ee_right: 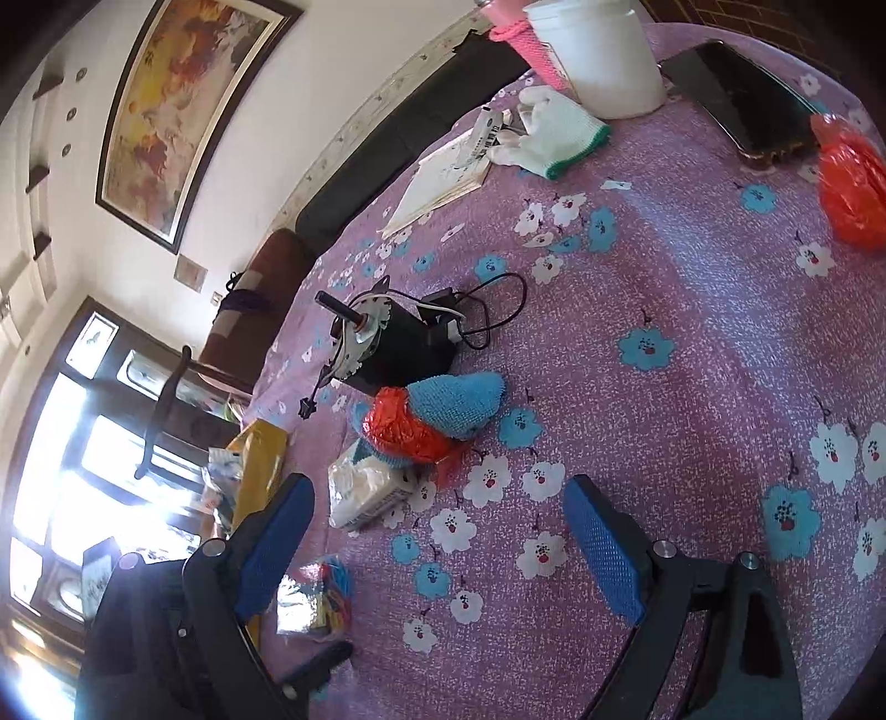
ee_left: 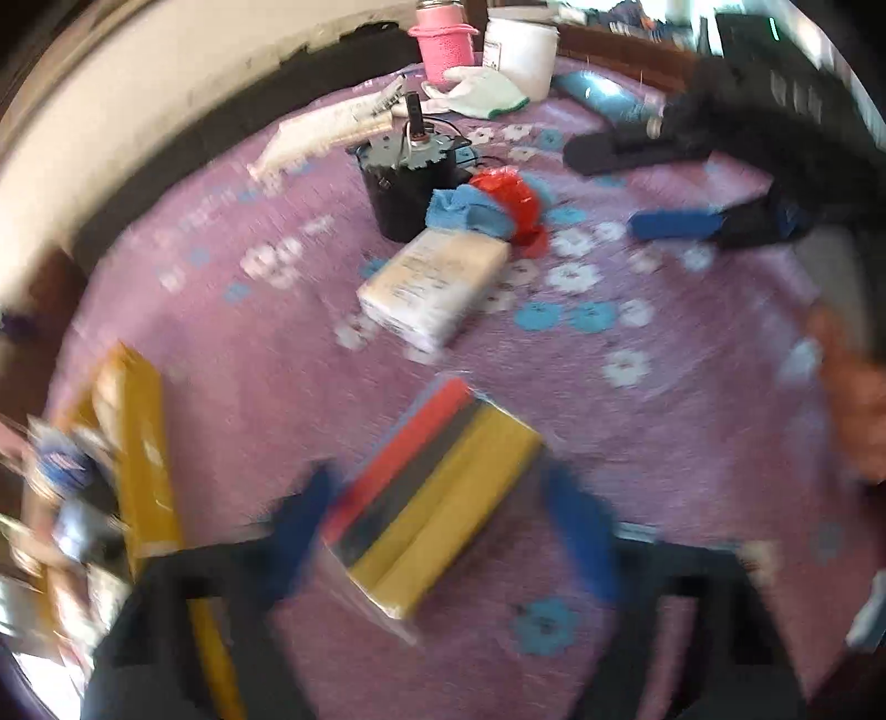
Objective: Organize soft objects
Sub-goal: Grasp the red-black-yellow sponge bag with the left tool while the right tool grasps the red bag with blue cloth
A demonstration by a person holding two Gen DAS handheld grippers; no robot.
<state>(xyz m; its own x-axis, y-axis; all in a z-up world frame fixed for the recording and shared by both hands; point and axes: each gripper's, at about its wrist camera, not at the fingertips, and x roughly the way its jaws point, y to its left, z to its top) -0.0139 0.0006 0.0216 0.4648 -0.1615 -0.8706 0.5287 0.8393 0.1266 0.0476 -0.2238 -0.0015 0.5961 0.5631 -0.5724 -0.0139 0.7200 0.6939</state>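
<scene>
In the blurred left wrist view, a clear-wrapped pack of red, grey and yellow sponges (ee_left: 437,493) lies on the purple flowered cloth (ee_left: 692,443). My left gripper (ee_left: 443,526) is shut on it, a blue pad against each side. Beyond it lie a white tissue pack (ee_left: 437,282) and a blue knitted cloth (ee_left: 465,213) wrapped with red plastic. My right gripper (ee_right: 443,548) stands open over bare cloth with nothing between its fingers. It points toward the tissue pack (ee_right: 365,493) and the blue cloth (ee_right: 443,410). A white glove (ee_right: 554,133) lies at the back.
A black motor (ee_right: 387,343) with a cable stands behind the blue cloth. At the back are a white tub (ee_right: 598,55), a pink knitted cover (ee_right: 520,44), a booklet (ee_right: 443,177) and a dark phone (ee_right: 736,94). A red bag (ee_right: 853,188) lies right, a yellow box (ee_left: 138,454) left.
</scene>
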